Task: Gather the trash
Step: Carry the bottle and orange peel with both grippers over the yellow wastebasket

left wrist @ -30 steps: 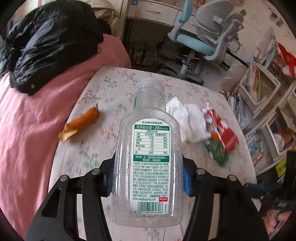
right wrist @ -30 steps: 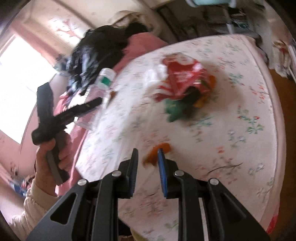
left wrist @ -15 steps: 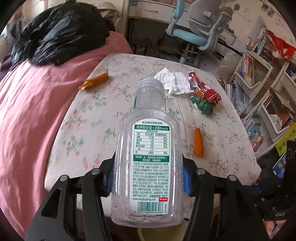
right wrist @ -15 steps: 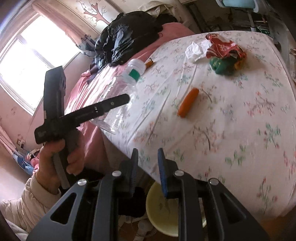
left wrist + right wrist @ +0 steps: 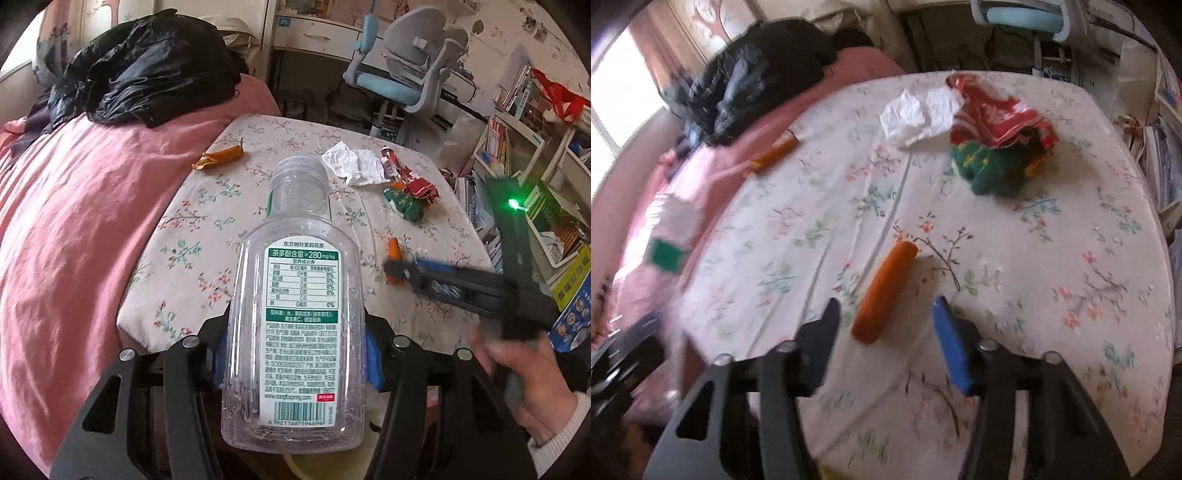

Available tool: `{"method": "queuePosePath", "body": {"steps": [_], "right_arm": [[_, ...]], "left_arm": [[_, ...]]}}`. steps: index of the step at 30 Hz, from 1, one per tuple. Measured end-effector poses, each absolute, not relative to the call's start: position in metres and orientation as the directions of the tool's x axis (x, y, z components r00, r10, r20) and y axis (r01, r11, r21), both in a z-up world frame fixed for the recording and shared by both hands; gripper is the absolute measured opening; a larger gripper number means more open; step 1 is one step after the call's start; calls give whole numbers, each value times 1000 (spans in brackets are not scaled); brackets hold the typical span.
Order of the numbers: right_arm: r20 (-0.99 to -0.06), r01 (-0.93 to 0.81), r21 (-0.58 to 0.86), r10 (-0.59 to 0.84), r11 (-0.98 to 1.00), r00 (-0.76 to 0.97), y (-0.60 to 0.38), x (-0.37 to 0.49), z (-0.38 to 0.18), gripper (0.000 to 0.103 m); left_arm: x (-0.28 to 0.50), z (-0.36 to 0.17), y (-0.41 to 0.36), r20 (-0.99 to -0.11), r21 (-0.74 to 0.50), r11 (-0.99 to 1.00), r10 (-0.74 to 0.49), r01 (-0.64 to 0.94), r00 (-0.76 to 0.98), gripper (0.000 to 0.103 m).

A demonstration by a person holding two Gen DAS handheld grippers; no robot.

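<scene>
1. The left gripper [image 5: 295, 363] has its fingers clamped on a clear bottle [image 5: 295, 325], left of the orange stick [image 5: 884, 291].
2. The stick lies on the floral surface [image 5: 1052, 258].
3. The right gripper [image 5: 886, 332] is opening, fingers either side of the stick, not touching it.

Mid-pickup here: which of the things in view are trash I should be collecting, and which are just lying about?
Trash to collect:
- clear bottle, clamped in the left gripper
- orange wrapper, between the opening jaws of the right gripper, not gripped
- second orange wrapper
- crumpled white paper
- red and green wrappers

Just lying about:
- black jacket
- pink bedding
- desk chair
</scene>
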State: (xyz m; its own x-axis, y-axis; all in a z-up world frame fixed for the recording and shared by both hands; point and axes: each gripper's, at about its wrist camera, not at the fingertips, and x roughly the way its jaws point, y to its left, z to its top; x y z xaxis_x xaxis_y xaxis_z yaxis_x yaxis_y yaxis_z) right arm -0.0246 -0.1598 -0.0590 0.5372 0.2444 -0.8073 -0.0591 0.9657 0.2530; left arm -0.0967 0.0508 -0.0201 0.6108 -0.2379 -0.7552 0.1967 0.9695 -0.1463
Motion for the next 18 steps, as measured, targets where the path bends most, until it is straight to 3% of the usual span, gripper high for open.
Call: {"method": "queuePosePath", "body": {"steps": [3, 8, 13, 18], "right_arm": [[-822, -91, 177, 198, 980, 534, -145, -16, -61, 16], [-827, -142, 194, 240, 971, 509, -142, -31, -62, 15], [-799, -191, 288, 345, 938, 493, -148, -91, -50, 15], [-822, -287, 278, 381, 917, 422, -131, -161, -54, 15]], "left_arm": [[-99, -21, 53, -757, -145, 968, -241, 203, 608, 54], [-105, -17, 54, -749, -153, 965, -253, 211, 612, 54], [-119, -23, 47, -766, -151, 961, -262, 231, 588, 54], [-143, -36, 36, -799, -144, 956, -265, 256, 540, 54]]}}
